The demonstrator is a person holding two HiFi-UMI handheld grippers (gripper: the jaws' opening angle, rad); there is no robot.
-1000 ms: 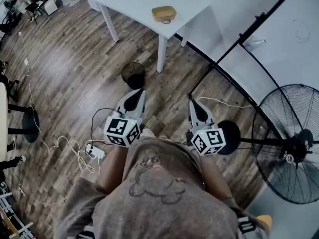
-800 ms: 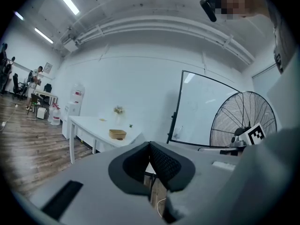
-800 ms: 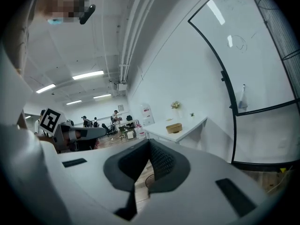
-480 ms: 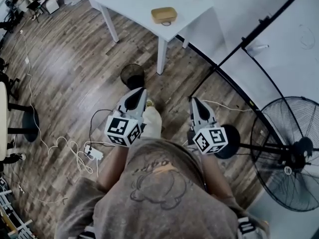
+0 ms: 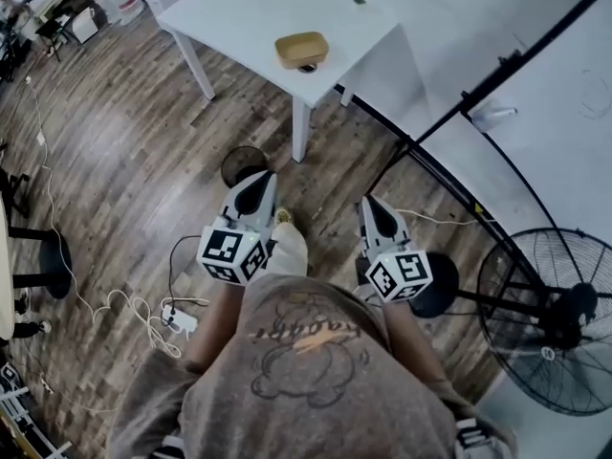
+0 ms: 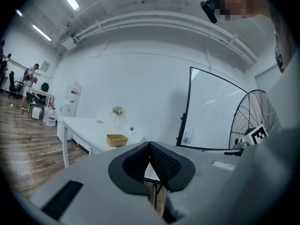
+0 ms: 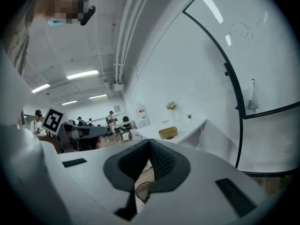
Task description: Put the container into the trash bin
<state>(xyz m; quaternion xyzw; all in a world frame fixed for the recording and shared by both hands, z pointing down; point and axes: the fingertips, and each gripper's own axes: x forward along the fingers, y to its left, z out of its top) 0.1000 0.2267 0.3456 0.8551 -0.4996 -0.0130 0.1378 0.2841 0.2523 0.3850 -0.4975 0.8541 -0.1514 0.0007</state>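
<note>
Left gripper (image 5: 256, 185) closed, empty. Right gripper (image 5: 372, 208) closed, empty. Yellow container (image 5: 301, 49) on white table (image 5: 239, 8). Black trash bin (image 5: 241, 163) on floor, near table.

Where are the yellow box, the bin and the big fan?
yellow box (image 5: 301, 49): head view, middle of its open top.
bin (image 5: 239, 161): head view, its dark inside.
big fan (image 5: 521, 295): head view, its wire cage.

Tan container (image 5: 301, 50) upright on the table (image 5: 239, 15); dark trash bin (image 5: 244, 164) on floor nearby.
</note>
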